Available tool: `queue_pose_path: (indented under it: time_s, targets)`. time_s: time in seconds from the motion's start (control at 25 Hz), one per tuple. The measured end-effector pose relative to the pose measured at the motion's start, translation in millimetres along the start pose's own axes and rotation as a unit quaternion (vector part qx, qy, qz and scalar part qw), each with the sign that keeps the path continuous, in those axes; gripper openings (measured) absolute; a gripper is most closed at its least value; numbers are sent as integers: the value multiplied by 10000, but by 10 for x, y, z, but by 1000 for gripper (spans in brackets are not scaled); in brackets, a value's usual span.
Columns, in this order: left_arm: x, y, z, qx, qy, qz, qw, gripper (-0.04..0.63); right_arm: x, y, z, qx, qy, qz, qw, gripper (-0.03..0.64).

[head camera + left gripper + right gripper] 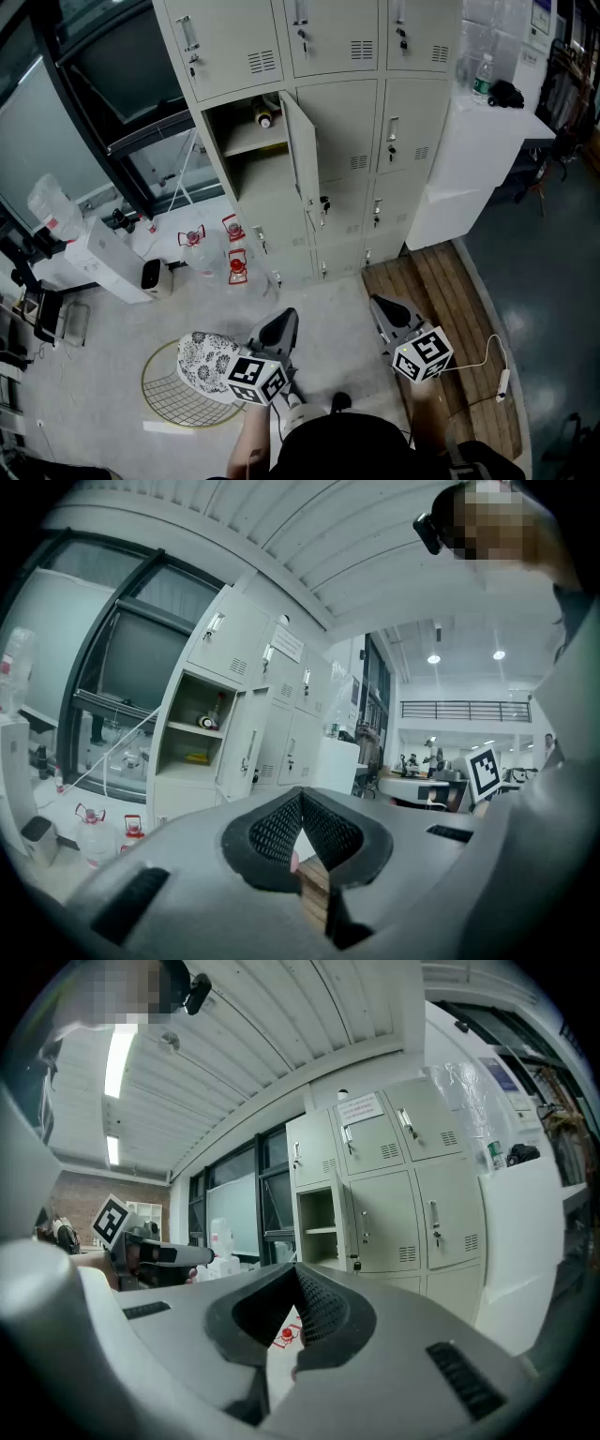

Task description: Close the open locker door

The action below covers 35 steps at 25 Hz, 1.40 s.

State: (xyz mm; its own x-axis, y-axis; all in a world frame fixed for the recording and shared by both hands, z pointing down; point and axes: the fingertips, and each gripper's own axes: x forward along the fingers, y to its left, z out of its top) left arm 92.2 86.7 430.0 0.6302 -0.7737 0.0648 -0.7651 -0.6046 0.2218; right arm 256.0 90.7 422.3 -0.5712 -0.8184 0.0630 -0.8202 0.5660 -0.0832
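Note:
A beige bank of lockers (356, 122) stands ahead. One door (302, 155) in the middle row hangs open, swung out to the right of its compartment (246, 141), which holds a shelf and a small bottle. The left gripper view also shows the open compartment (195, 728) and its door (240, 744), and the right gripper view has the same compartment (319, 1224). My left gripper (280, 325) and right gripper (383, 306) are held low, well short of the lockers, pointing toward them. Both are shut with nothing between the jaws (300, 795) (296, 1269).
Water jugs with red caps (235, 264) stand on the floor below the open locker. A round wire basket (178, 392) with a patterned cushion (208, 359) lies at my lower left. A white cabinet (467, 159) carrying a bottle (482, 79) and a wooden platform (448, 314) are to the right.

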Motion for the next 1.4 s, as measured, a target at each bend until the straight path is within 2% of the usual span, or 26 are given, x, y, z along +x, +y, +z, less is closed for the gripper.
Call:
queue_pose_path:
  time_s: [0.52, 0.8, 1.04, 1.4]
  targets:
    - [-83, -164, -25, -55, 11, -53, 10000, 18, -164, 64, -56, 26, -30, -12, 10000, 3]
    - [-144, -166, -90, -79, 120, -10, 9999, 18, -159, 168, -113, 335, -22, 235, 9992, 5]
    - [-131, -47, -121, -117, 128, 11, 9998, 18, -54, 113, -166, 320, 28, 150, 9994, 5]
    - [95, 350, -101, -239, 61, -3, 9997, 18, 308, -12, -139, 309, 33, 4, 9995, 5]
